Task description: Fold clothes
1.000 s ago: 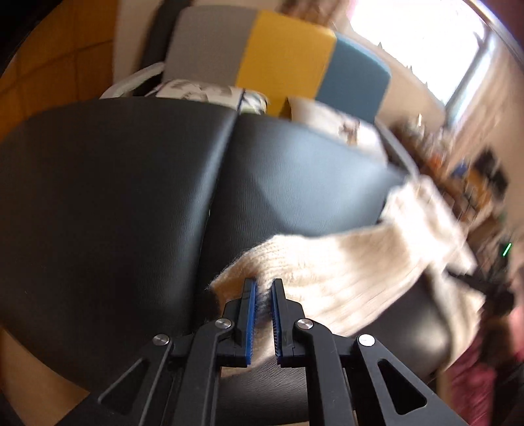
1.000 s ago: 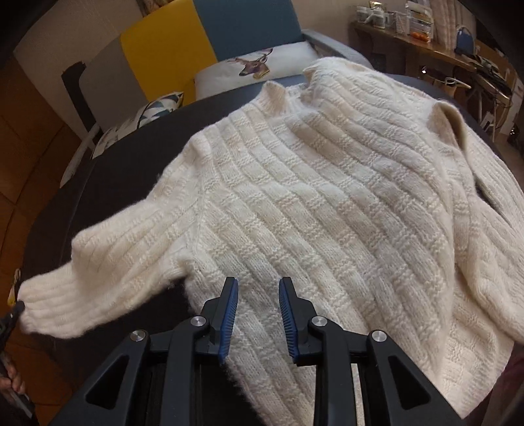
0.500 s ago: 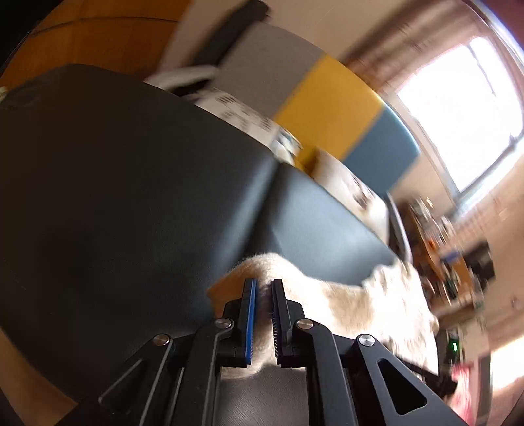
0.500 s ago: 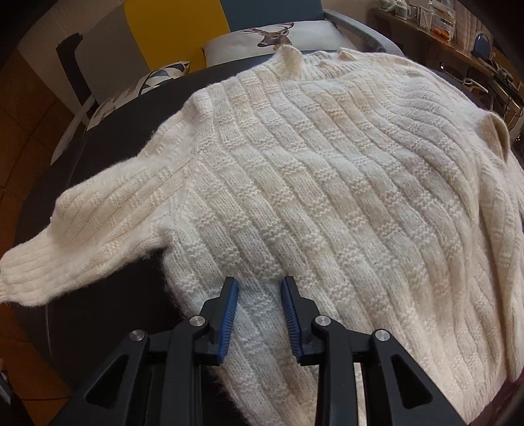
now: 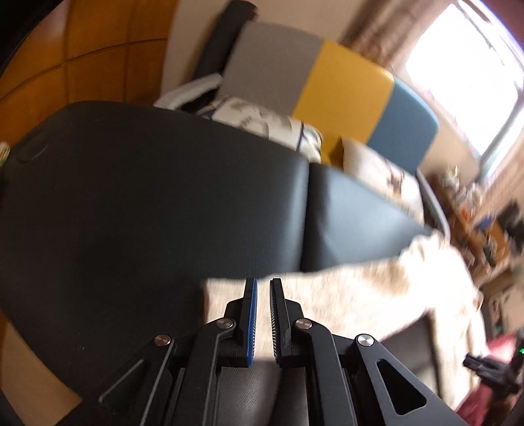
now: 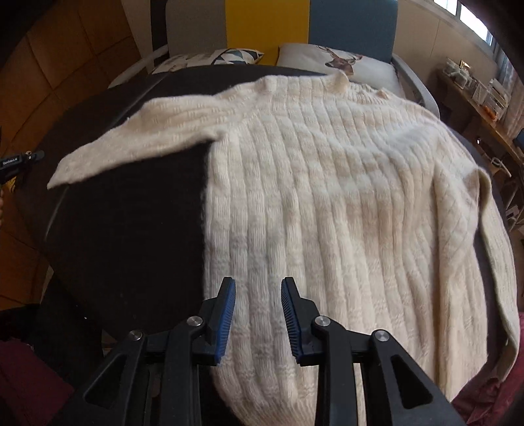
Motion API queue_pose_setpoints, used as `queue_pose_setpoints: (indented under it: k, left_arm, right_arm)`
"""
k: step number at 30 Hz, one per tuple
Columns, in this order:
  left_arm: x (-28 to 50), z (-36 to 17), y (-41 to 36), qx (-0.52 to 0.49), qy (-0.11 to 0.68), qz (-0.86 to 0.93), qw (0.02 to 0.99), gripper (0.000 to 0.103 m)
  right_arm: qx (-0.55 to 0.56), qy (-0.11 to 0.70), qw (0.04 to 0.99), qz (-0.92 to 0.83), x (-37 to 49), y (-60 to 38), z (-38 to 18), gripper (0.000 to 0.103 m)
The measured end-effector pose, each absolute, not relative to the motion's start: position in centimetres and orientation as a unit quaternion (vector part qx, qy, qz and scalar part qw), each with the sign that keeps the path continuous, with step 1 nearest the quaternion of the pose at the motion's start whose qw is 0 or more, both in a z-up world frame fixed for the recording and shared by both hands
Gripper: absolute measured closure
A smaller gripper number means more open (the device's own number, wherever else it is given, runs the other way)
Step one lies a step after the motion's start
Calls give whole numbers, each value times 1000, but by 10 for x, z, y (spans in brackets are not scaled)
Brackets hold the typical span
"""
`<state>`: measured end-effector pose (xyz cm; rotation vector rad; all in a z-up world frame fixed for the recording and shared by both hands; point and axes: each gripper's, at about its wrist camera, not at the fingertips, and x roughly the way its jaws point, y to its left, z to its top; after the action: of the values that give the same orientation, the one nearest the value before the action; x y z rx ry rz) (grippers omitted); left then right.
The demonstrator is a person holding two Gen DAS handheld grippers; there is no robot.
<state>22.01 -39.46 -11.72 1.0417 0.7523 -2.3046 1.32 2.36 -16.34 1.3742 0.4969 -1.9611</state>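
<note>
**Left claw pinching the sleeve cuff**

Your left gripper (image 5: 263,316) is clamping nearly shut on the cream sweater (image 6: 344,203) at its sleeve cuff. Your right gripper (image 6: 258,319) is hovering part-open over the hem, gripping nothing. The sweater is lying spread across the black table (image 6: 131,236)

Fuzzy knit on matt leather
The cream sweater (image 6: 344,196) is ribbed wool; the black table (image 6: 131,229) looks finely grained.

Home living room: sofa (image 6: 271,26), cushions (image 6: 340,62).
</note>
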Motion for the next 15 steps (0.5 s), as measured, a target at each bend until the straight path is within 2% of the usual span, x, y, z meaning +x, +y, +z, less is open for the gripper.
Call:
queue_pose_setpoints:
  k: [3, 5, 9, 12, 15]
  left_arm:
    - [223, -131, -385, 427, 211, -836, 273, 91]
    - [229, -146, -391, 454, 197, -815, 302, 91]
    - [257, -165, -418, 448, 280, -789, 312, 90]
    - [269, -169, -434, 422, 346, -784, 297, 79]
    - [259, -172, -434, 415, 367, -787, 272, 63]
  right_arm:
    - [534, 200, 309, -761, 17, 24, -187, 72]
    - [532, 183, 306, -768, 17, 23, -187, 71]
    - [541, 166, 305, -766, 12, 20, -188, 71]
    - [549, 159, 311, -759, 9, 19, -188, 71]
    - [561, 147, 313, -752, 4, 18, -189, 71]
